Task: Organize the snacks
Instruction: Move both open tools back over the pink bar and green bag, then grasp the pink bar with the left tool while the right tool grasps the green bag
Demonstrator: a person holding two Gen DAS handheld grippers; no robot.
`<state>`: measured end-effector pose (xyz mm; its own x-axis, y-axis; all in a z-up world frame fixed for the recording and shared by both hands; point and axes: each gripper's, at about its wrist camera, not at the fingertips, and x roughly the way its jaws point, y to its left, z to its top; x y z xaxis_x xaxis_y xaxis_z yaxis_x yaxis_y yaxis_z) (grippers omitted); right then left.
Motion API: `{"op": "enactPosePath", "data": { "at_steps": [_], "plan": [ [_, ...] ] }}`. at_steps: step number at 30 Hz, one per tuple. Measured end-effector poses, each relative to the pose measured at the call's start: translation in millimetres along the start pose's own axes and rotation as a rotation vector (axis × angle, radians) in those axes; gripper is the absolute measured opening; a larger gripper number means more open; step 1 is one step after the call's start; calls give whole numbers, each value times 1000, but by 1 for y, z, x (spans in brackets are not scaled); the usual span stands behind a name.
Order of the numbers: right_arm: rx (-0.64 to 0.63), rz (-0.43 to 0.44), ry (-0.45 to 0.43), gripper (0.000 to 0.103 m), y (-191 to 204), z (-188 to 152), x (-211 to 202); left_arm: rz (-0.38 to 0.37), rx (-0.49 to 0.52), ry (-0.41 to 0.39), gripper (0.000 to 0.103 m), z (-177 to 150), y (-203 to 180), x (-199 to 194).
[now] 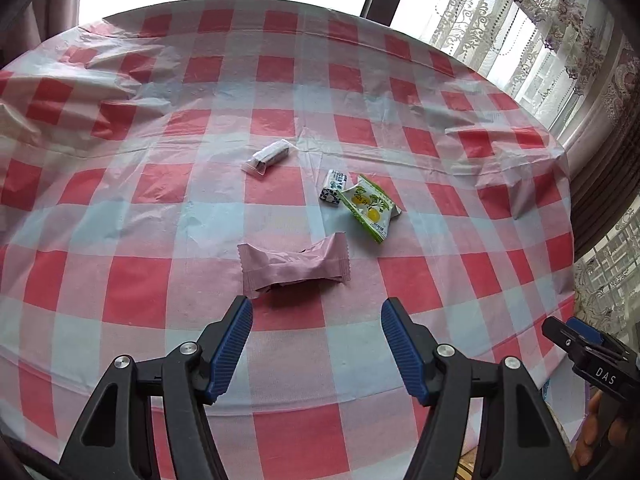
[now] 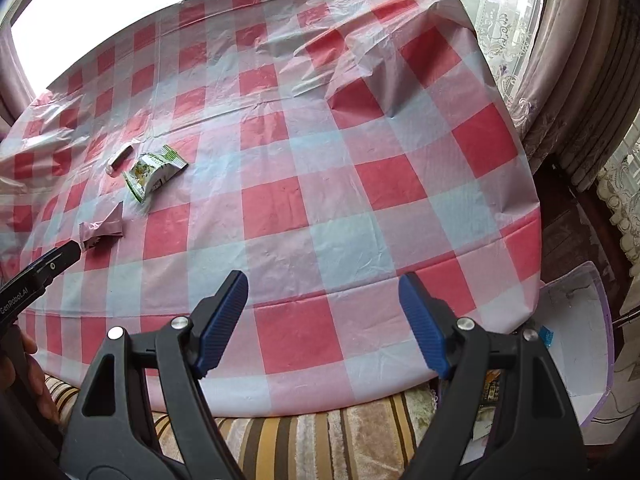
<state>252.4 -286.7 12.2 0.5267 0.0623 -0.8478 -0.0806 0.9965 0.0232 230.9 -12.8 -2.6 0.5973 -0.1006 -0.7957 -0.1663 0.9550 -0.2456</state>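
A pink snack packet [image 1: 294, 266] lies on the checked tablecloth just ahead of my open left gripper [image 1: 316, 312]. Beyond it lie a green and yellow packet [image 1: 370, 208], a small blue and white packet [image 1: 332, 186] and a grey packet in clear wrap [image 1: 270, 156]. In the right wrist view the pink packet [image 2: 102, 230], green packet [image 2: 154, 170] and grey packet [image 2: 120, 158] lie at the left. My right gripper [image 2: 324, 292] is open and empty over the table's near edge. It also shows in the left wrist view [image 1: 576, 332].
The red, white and blue checked cloth [image 2: 320, 184] covers the table and is wrinkled at the far side. A white box with a purple rim [image 2: 580, 344] stands below the table's right edge, holding some snacks. A striped cushion [image 2: 280, 440] lies below. Curtains [image 1: 560, 40] hang at right.
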Motion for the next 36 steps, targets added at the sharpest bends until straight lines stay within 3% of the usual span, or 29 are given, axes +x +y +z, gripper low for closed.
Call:
{"op": "enactPosePath", "data": {
  "at_steps": [7, 13, 20, 25, 26, 30, 36],
  "plan": [
    [-105, 88, -17, 81, 50, 26, 20, 27, 29, 10, 68, 7, 9, 16],
    [-232, 182, -6, 86, 89, 49, 43, 63, 212, -1, 68, 14, 3, 27],
    [-105, 282, 73, 86, 98, 79, 73, 47, 441, -48, 68, 17, -9, 39],
    [-45, 322, 114, 86, 114, 97, 88, -13, 464, -1, 67, 19, -12, 56],
    [-39, 328, 116, 86, 118, 99, 90, -19, 458, 2, 63, 19, -12, 57],
    [-15, 333, 136, 86, 131, 108, 103, -39, 424, 36, 34, 20, -8, 63],
    [-14, 298, 166, 86, 147, 114, 121, -80, 307, 48, 25, 23, 8, 61]
  ]
}}
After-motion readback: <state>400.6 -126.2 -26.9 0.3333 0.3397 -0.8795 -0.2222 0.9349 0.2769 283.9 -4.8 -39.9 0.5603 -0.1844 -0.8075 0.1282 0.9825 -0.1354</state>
